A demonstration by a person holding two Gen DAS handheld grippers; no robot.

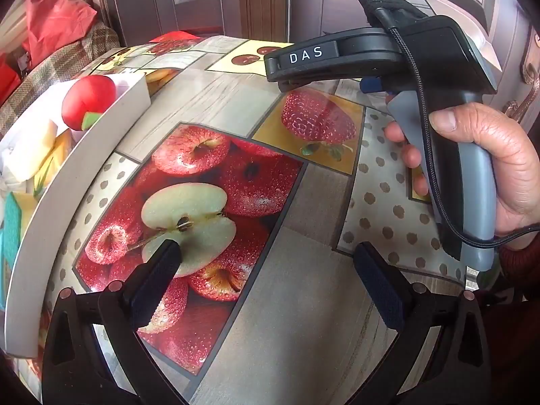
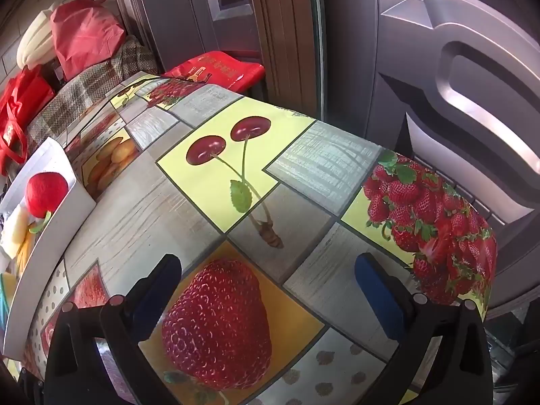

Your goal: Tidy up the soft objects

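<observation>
A white box (image 1: 67, 189) stands at the table's left edge and holds soft things: a red plush fruit (image 1: 89, 101) with a green leaf, a cream-yellow piece (image 1: 30, 148) and a teal one (image 1: 11, 226). My left gripper (image 1: 266, 253) is open over the printed apples to the right of the box, with nothing between its fingers. In the right wrist view the box (image 2: 57, 233) and the red plush fruit (image 2: 45, 192) sit far left. My right gripper (image 2: 268, 263) is open and empty above a printed strawberry. A hand (image 1: 479, 168) holds its handle (image 1: 449, 155).
A fruit-print oilcloth covers the table (image 2: 303, 175), whose right edge drops off by a grey door (image 2: 455, 67). Behind the table's far left lie a plaid cloth (image 2: 87, 91), red bags (image 2: 84, 33) and a red pouch (image 2: 219, 67).
</observation>
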